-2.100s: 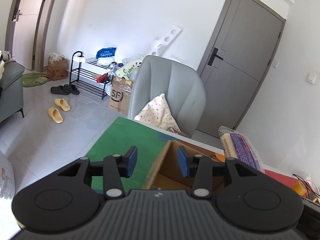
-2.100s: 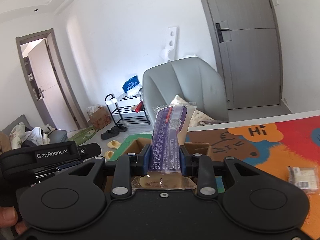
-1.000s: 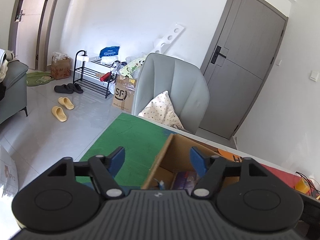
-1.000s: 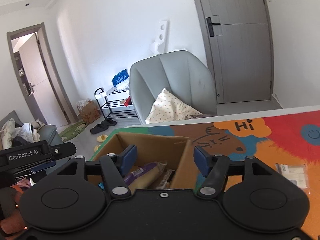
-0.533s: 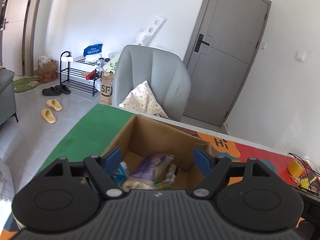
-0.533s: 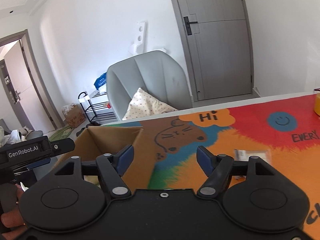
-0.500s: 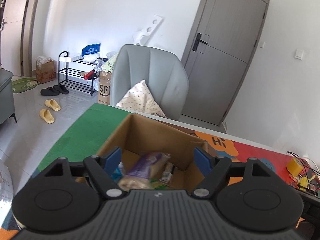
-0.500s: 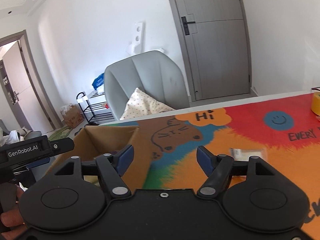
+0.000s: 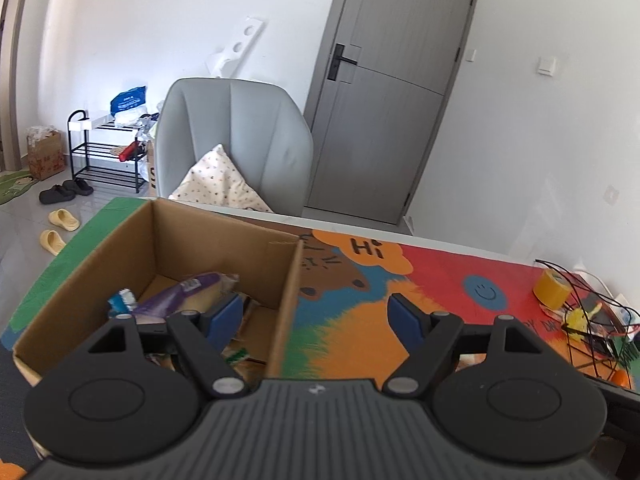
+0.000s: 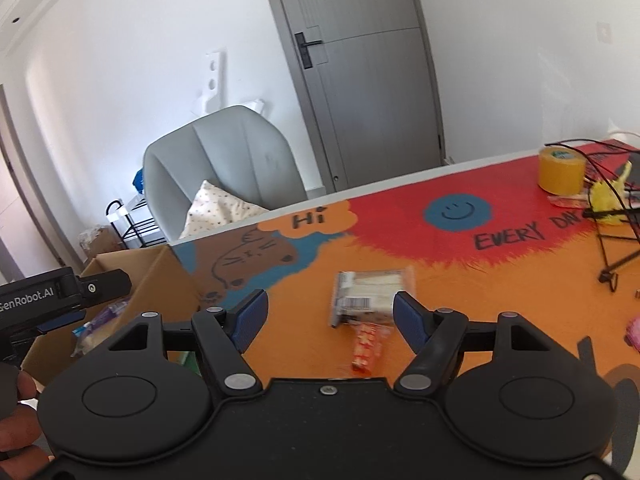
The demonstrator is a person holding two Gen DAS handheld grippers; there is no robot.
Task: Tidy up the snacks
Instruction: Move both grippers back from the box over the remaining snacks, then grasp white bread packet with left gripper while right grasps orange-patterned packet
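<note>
- White walls, a grey door and a grey armchair (image 9: 236, 136) stand behind a table under a colourful mat (image 10: 460, 280)
- Cardboard box (image 9: 160, 256) at the mat's left edge holds a purple snack packet (image 9: 180, 294) among other wrappers
- Right gripper (image 10: 326, 316), jaws wide apart and empty, faces a clear barcoded snack packet (image 10: 370, 294) touching a small red-orange sachet (image 10: 366, 346)
- Left gripper (image 9: 316, 316), also spread and empty, hangs over the box's right wall
- Judged step: reaching for the next snack; it calls for lowering astride the clear packet, then closing
- Legible: "Hi", "EVERY DA…" on the mat, "GenRobot.AI" on the left gripper's body
</note>
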